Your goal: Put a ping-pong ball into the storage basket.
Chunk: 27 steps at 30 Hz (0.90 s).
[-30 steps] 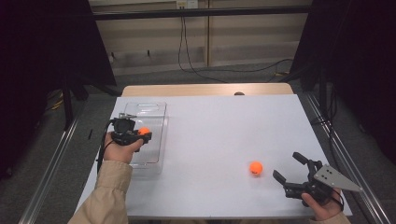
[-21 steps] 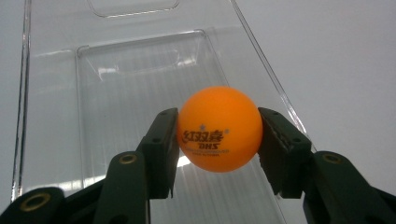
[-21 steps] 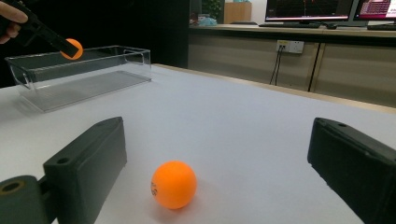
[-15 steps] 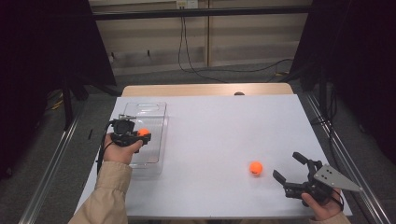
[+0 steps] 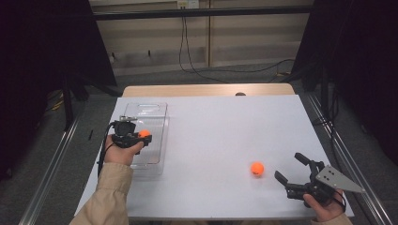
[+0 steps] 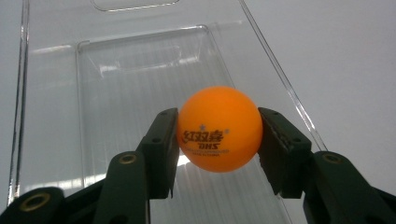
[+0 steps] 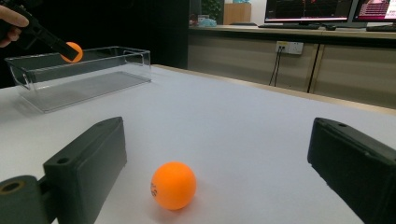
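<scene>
- Up over the clear box (image 5: 155, 112), the left gripper (image 6: 218, 140) squeezed an orange ball (image 6: 219, 128).
- Meanwhile the right gripper (image 7: 217, 163) sat wide apart near another ball (image 7: 173, 185).

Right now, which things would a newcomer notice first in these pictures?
First, the orange ball pinched between the left gripper's fingers, above the clear tray at the table's left side. Next, a second ball lying loose on the white table, just ahead of the open right gripper.
</scene>
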Tool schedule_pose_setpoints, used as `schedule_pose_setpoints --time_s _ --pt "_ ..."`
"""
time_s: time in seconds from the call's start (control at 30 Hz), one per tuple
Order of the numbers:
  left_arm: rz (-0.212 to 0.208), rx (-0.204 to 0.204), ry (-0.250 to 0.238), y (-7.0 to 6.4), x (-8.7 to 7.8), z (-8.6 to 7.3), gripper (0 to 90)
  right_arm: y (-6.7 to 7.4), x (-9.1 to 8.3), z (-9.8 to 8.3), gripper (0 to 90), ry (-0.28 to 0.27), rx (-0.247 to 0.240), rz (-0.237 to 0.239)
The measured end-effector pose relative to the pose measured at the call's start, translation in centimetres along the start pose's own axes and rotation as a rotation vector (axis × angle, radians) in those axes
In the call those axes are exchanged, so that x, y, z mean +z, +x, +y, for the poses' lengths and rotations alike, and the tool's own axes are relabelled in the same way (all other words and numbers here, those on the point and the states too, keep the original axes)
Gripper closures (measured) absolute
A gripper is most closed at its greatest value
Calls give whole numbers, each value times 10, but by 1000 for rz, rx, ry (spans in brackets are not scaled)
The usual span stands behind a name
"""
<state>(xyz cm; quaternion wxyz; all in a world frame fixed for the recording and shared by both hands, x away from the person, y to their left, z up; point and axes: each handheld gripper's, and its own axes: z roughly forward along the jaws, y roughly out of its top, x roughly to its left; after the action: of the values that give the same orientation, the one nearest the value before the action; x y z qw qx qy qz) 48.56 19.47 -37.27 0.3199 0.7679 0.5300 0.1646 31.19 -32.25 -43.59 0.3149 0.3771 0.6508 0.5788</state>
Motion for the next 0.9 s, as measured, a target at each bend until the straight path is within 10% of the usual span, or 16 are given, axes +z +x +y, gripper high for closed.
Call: schedule_pose_setpoints --time_s 0.9 --pt "21 10 15 2 4 -4 507 0 0 0 44 -1 -3 2"
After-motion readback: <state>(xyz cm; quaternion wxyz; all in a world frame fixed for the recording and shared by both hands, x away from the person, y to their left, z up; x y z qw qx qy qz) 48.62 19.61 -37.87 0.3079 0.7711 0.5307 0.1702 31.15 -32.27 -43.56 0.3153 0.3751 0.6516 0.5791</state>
